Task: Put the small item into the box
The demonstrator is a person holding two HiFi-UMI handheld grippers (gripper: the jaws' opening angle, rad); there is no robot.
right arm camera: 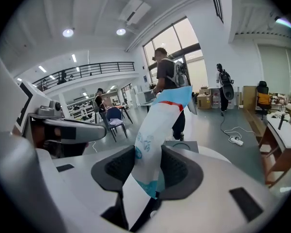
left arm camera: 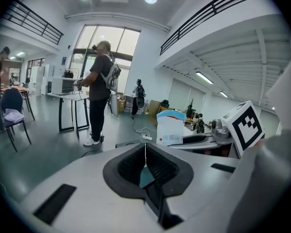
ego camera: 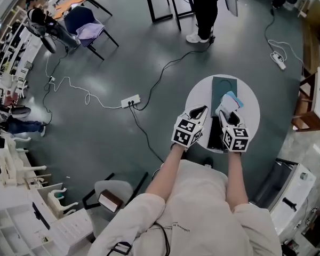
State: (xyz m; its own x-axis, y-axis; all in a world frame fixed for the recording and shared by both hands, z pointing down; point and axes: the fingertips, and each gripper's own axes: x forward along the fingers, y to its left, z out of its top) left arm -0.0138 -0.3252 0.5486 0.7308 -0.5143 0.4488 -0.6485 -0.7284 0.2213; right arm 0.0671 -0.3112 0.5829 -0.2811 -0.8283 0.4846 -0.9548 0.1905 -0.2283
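Your packet (right arm camera: pixel 157 135) looks like thin, faintly glossy film, creased between the black, ribbed, rubbery-looking pads (right arm camera: pixel 178 168) of the right gripper (right arm camera: pixel 149 164). The shells of that gripper and the left gripper (left arm camera: pixel 145 160) are smooth matt grey plastic. The table (ego camera: pixel 200 97) is smooth matt white. The box (ego camera: pixel 223 84) on it is dark and matt, like card. The floor (ego camera: pixel 122 47) is smooth and shiny, reflecting the lights. Your sleeves (ego camera: pixel 144 209) are soft matt cloth.
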